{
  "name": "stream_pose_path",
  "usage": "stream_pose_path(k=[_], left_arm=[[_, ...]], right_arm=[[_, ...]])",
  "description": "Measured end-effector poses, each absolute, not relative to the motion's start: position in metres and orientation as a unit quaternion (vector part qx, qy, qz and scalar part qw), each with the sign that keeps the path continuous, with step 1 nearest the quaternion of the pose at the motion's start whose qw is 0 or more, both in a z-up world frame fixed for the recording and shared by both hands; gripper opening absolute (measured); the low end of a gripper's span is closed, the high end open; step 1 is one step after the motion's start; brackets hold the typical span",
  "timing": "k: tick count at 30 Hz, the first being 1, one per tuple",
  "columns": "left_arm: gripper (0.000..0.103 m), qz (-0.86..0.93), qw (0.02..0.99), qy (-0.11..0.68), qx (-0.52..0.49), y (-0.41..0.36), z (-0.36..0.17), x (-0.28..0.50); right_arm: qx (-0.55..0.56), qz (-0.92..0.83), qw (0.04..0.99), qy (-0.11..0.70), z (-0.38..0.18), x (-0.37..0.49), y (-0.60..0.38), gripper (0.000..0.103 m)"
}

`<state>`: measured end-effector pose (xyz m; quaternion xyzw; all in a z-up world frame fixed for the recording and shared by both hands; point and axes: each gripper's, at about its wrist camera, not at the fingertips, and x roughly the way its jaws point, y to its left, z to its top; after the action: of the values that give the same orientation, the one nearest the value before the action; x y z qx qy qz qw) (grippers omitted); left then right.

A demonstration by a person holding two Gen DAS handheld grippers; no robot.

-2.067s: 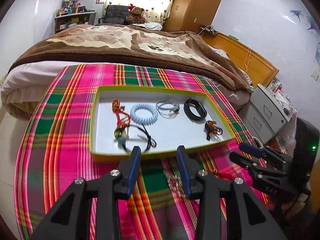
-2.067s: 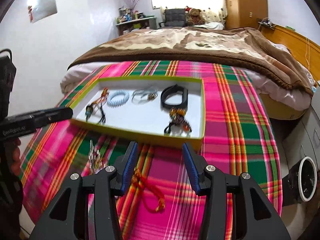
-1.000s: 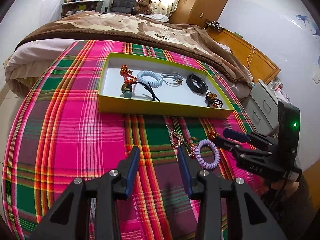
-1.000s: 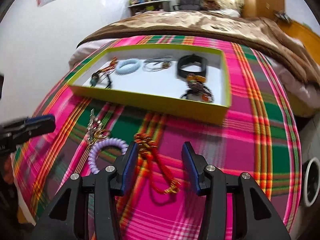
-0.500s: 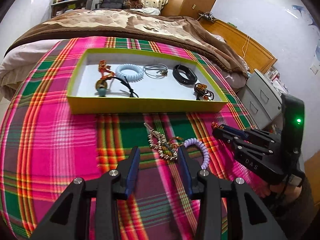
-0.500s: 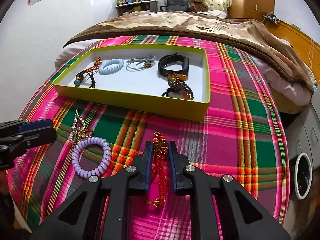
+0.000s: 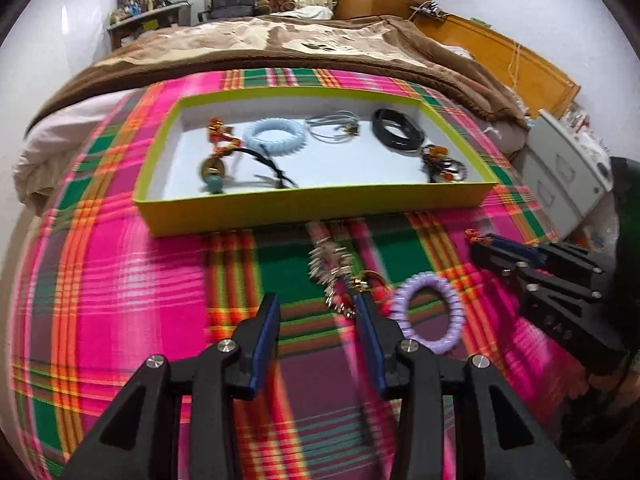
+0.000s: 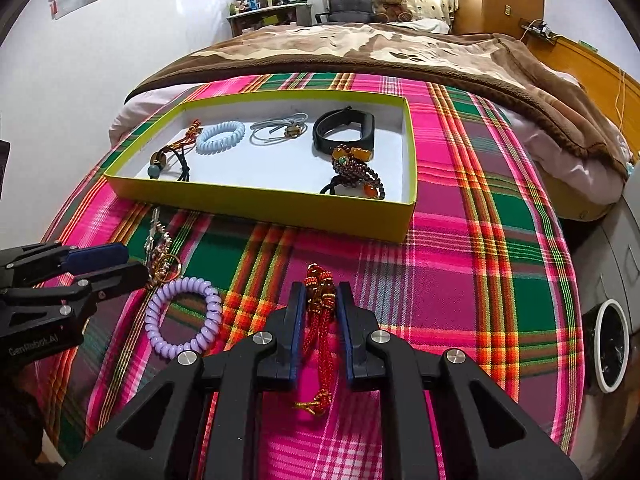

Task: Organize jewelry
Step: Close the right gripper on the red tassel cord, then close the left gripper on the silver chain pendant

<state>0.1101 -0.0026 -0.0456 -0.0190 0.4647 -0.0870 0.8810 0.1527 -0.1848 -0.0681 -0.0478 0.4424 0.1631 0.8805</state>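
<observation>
We read "GenRobot.AI" on the left gripper (image 8: pixel 96 266) body, seen side-on from the right wrist. Left jaws stand wide apart, holding nothing, over the plaid cloth (image 7: pixel 120 280) beside the silver charm chain (image 7: pixel 332 268). Right gripper (image 8: pixel 319 304) is nearly closed, pinching the red cord bracelet (image 8: pixel 318 320); its tassel end hangs below the fingers. Purple coil bracelet (image 8: pixel 184 316) lies on the cloth between both grippers. Green tray (image 8: pixel 280 210) sits beyond, near wall facing us; open cloth runs right of it. Left view is motion-blurred; the chain's detail is unclear
</observation>
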Motion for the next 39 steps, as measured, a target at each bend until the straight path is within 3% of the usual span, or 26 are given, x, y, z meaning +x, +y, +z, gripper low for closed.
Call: stream_pose_path(k=[6, 10, 28, 30, 31, 39], left_arm=[[0.042, -0.046, 0.884, 0.465, -0.007, 0.016, -0.046, 0.110], [0.042, -0.093, 0.879, 0.464, -0.061, 0.022, -0.042, 0.112], [0.041, -0.113, 0.868, 0.484, -0.001, -0.015, -0.044, 0.150], [0.034, -0.118, 0.868, 0.482, -0.006, -0.014, -0.045, 0.152], [0.022, -0.122, 0.868, 0.481, -0.012, -0.011, -0.045, 0.152], [0.022, -0.127, 0.876, 0.464, -0.038, 0.002, -0.039, 0.144]], right_arm=[[-0.046, 0.163, 0.881, 0.441, -0.068, 0.153, -0.185, 0.016], [-0.045, 0.163, 0.881, 0.441, -0.068, 0.154, -0.185, 0.016], [-0.040, 0.164, 0.882, 0.439, -0.068, 0.156, -0.185, 0.016], [-0.040, 0.164, 0.883, 0.439, -0.068, 0.156, -0.184, 0.016], [-0.039, 0.164, 0.882, 0.439, -0.068, 0.156, -0.184, 0.016], [-0.037, 0.164, 0.883, 0.439, -0.069, 0.157, -0.185, 0.016]])
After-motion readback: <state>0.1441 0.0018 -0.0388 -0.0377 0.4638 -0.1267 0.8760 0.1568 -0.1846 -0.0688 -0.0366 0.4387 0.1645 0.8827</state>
